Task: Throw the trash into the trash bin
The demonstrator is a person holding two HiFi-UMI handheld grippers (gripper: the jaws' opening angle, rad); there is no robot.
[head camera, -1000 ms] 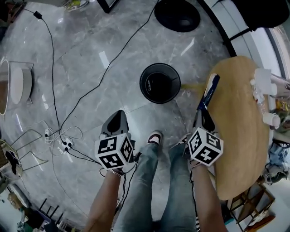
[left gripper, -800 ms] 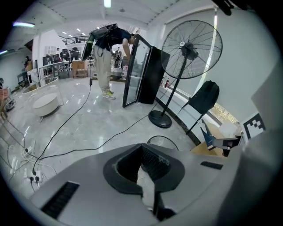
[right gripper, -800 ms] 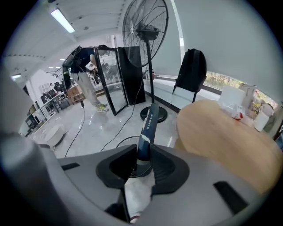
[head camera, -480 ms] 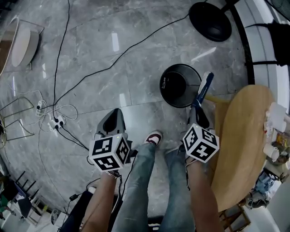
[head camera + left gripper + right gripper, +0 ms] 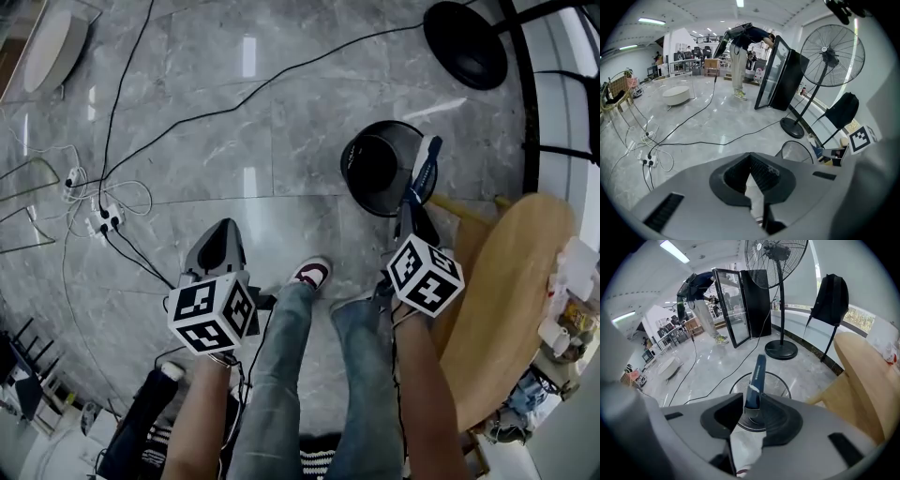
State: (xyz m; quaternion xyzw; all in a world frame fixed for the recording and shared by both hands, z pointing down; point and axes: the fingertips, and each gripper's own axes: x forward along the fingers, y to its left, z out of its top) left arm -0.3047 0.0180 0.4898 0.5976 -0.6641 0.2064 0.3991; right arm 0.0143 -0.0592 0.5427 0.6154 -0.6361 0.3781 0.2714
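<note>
Grey marble floor [image 5: 234,131], polished, crossed by black cables [image 5: 187,117] running to a white power strip [image 5: 103,220] at the left.

1. Trash bin [image 5: 370,169]: black, round, mesh-walled, upright on the floor, near the edge of the worktop [image 5: 511,281].
2. Trash: one long dark-blue wrapper [image 5: 757,376] with a white patch near its gripped end. It sticks out past the fingertips of the right gripper [image 5: 752,405]. In the head view it lies over the right-hand part of the bin's mouth, above the rim and not inside.
3. Right gripper: angled down toward the bin, jaws clamped on the wrapper's lower end. They have just been easing apart, with the wrapper between them.
4. Left gripper [image 5: 750,161]: over bare floor, left of the person's legs and well apart from the bin. Its jaws meet at the tips with nothing between them.
5. Worktop: round, pale wood, at the right. The small white things at its far edge are too small to tell.
6. Standing fan [image 5: 833,56]: black, its round base [image 5: 466,42] on the floor beyond the bin.
7. Person: blue jeans, with one red-and-white shoe [image 5: 309,274] between the two grippers.
</note>
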